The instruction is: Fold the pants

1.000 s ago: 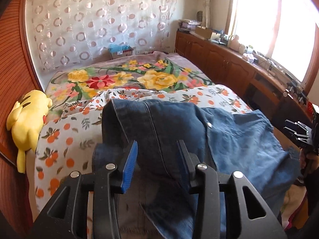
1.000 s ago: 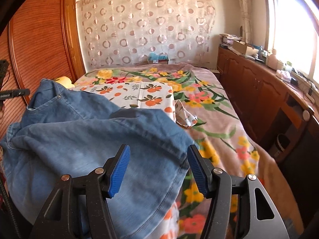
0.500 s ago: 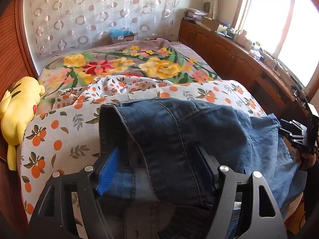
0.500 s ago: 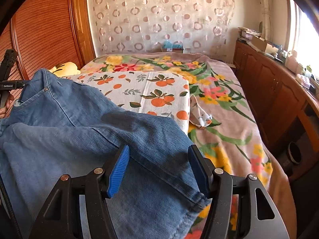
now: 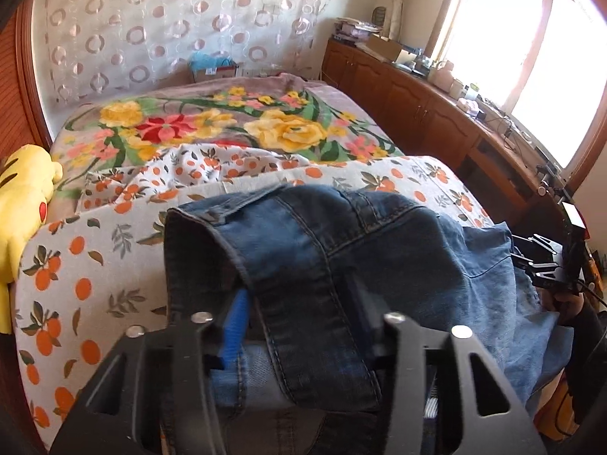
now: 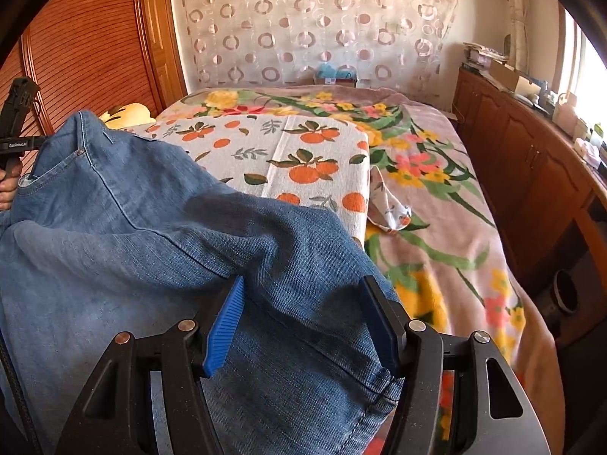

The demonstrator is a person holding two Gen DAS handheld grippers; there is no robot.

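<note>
Step in hand, by my judgement: the pants (image 6: 159, 250) are being carried over the bed (image 6: 447, 204) and laid down for a fold, one gripper at each end.

Left gripper (image 5: 299, 326): its jaws have just been closing, and the waistband of the pants lies between them. In the left wrist view a thick band of dark denim drapes over and between the fingers; the blue pad (image 5: 235, 322) sits against the cloth on one side, and the other finger is buried under the fabric. It reads as clamped on the waistband.

Right gripper (image 6: 303, 326): its jaws stand fairly wide with the leg end of the pants filling the gap between them. The hem runs just below the fingers. The cloth bunches up between the pads and is lifted clear of the bedding, so it appears held.

Position of the pants: they span from one gripper to the other, hanging over the near end of the bed, above the orange-print sheet (image 6: 288, 151). A yellow plush toy (image 5: 22, 197) lies well apart at the bed's edge and is not in the way.

Next move, as judged: lower both ends onto the sheet together, keeping the cloth taut so it lies flat, before either grip is let go. Risk: slack denim may settle in wrinkles.
</note>
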